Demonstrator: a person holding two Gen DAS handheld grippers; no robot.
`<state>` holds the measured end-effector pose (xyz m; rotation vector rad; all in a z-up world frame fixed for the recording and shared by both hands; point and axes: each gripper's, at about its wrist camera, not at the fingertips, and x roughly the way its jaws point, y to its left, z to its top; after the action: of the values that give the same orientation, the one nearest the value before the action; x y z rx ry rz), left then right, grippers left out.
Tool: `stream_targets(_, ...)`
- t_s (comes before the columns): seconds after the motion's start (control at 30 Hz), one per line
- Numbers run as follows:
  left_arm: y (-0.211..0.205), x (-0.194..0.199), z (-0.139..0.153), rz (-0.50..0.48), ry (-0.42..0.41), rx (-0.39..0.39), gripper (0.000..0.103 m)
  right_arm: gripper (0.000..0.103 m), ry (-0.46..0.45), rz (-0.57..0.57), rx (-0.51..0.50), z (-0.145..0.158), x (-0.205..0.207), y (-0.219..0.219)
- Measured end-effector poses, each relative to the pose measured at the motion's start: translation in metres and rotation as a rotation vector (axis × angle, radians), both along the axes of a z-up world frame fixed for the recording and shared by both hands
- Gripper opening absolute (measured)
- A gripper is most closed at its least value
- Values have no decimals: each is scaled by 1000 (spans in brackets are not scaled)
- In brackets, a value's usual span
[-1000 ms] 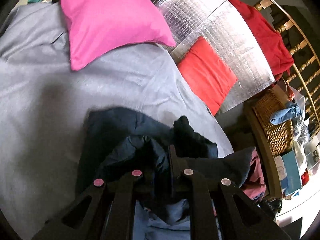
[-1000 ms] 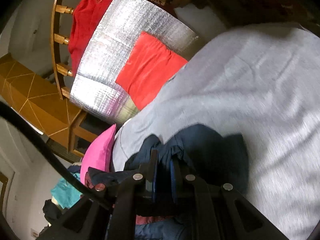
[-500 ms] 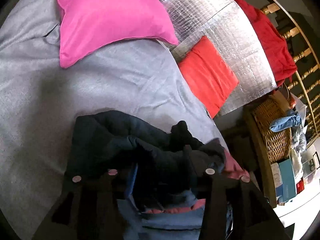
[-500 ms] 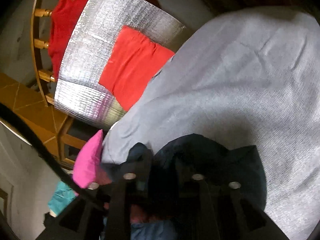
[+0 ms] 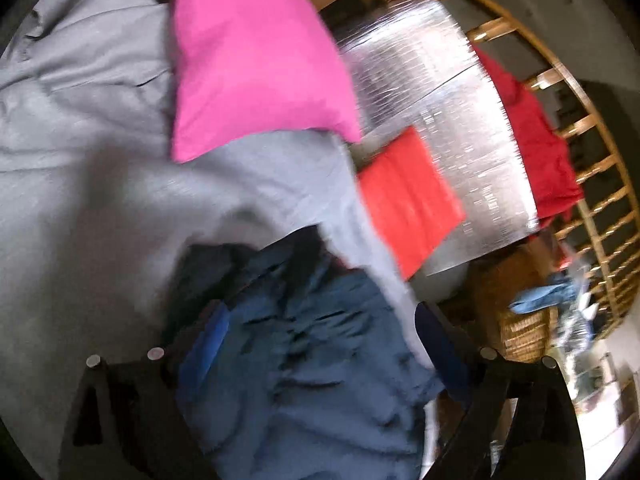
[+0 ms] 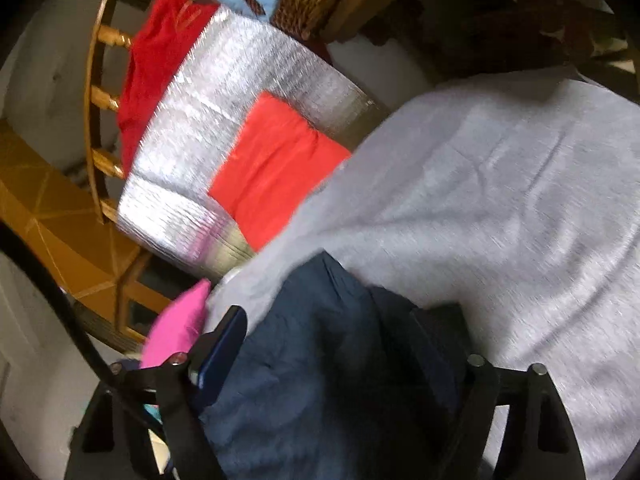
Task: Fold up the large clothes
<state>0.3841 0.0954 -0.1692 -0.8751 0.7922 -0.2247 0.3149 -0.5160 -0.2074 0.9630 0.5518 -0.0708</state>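
Between spread left tool (image 5: pixel 320 336) fingers: navy garment (image 5: pixel 320 360), on grey sheet (image 5: pixel 100 200).

Black two-finger grippers with blue pads

The left gripper (image 5: pixel 320 332) has black, strut-like finger arms with open cut-outs, round silver screws on the arms, and a bright blue pad (image 5: pixel 210 340) on the inner face of one finger. The right gripper (image 6: pixel 332 344) is built the same: black arms, silver screws, a dark blue pad (image 6: pixel 222 354), and a black cable (image 6: pixel 60 300) curving past its left side.
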Motion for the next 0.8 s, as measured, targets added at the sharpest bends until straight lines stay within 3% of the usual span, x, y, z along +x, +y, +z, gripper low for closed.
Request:
stream_targets(0.17,1,-8,-22,60,171,193,94,62,88,45,-141,7,1,23)
stream_targets(0.33,-4,-3,-45,63,301,379,94,62,138,168,-261,8,18,59)
stream_targets(0.4,-10,2,-58,25,356,447,94,62,254,216,-290,-11,33,70)
stream_targets(0.53,-7,3,-59,12,369,443,94,61,301,221,-371,-12,39,81)
stream_targets(0.67,-7,0,-44,12,350,461,94,62,194,189,-371,21,37,81)
stream_targets(0.8,-11,-5,-26,-18,286,480,94,62,236,163,-392,26,71,77)
